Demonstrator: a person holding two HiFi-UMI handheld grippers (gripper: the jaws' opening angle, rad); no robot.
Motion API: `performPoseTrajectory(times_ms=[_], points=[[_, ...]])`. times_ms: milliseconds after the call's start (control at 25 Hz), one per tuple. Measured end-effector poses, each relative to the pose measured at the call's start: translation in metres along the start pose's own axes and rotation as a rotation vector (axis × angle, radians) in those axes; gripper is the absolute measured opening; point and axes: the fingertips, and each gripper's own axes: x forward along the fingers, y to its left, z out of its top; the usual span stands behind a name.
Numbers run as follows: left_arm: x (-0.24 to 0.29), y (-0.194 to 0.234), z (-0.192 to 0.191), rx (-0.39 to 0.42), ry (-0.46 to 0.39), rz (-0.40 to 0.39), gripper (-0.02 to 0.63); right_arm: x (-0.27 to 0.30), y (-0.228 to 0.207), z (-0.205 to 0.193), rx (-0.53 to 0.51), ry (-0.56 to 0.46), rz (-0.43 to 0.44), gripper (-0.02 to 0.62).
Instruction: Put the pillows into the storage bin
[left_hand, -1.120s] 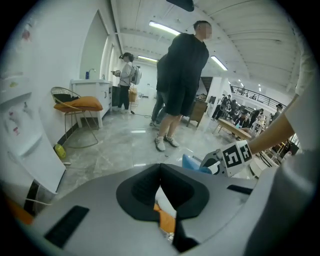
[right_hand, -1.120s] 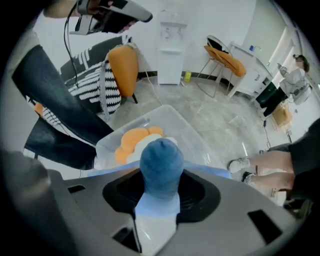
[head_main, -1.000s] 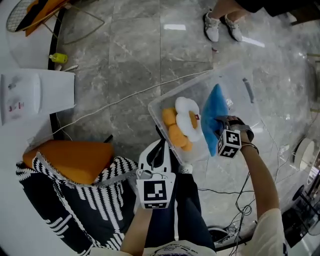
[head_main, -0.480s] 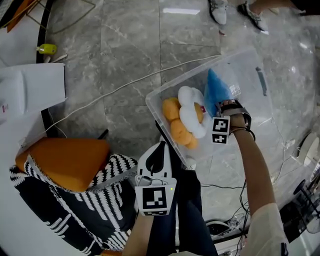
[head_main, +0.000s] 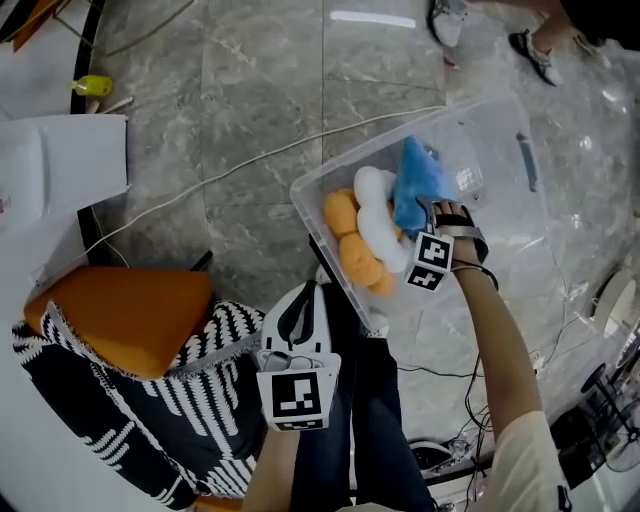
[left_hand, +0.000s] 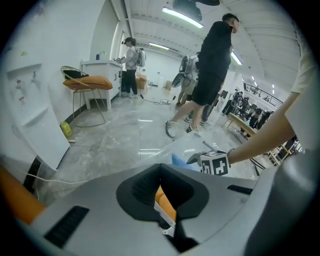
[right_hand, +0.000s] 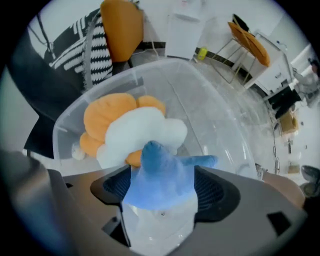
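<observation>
On the marble floor (head_main: 260, 90), beside the person's knees: blue pillow going into the clear storage bin (head_main: 505, 205).

The right hand-held gripper (head_main: 432, 212) pointed straight down into the bin. Its jaws had just been opening and stood spread, with the blue pillow (head_main: 413, 178) between them, upright, its soft sides just brushing the pads. A white-and-orange flower pillow (head_main: 368, 232) already lay in the bin along the near-left wall, touching the blue one. The left hand-held gripper (head_main: 300, 305) hung tilted above the person's legs, jaws pressed together, pinching nothing. A black-and-white striped pillow (head_main: 130, 410) and an orange cushion (head_main: 120, 315) lay outside the bin, well apart from it.
</observation>
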Motion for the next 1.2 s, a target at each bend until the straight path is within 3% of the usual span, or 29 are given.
performPoseTrajectory(times_ms=[240, 440, 560, 760, 1040, 1200], points=[[-0.031, 0.001, 0.034, -0.013, -0.060, 0.058, 0.014, -0.090, -0.029, 0.006, 0.371, -0.210, -0.112, 0.386], [-0.094, -0.019, 0.079, -0.012, -0.125, 0.089, 0.014, -0.234, -0.030, 0.008, 0.780, -0.454, -0.234, 0.333], [-0.135, -0.038, 0.121, -0.006, -0.211, 0.110, 0.014, -0.332, -0.036, 0.006, 0.924, -0.594, -0.344, 0.274], [-0.216, -0.075, 0.188, 0.023, -0.345, 0.124, 0.014, -0.492, -0.037, 0.007, 1.005, -0.787, -0.504, 0.172], [-0.343, -0.125, 0.249, 0.085, -0.505, 0.127, 0.014, -0.684, -0.014, 0.020, 0.969, -1.016, -0.678, 0.070], [-0.406, -0.141, 0.273, 0.096, -0.607, 0.135, 0.014, -0.757, 0.004, 0.022, 0.948, -1.121, -0.751, 0.055]])
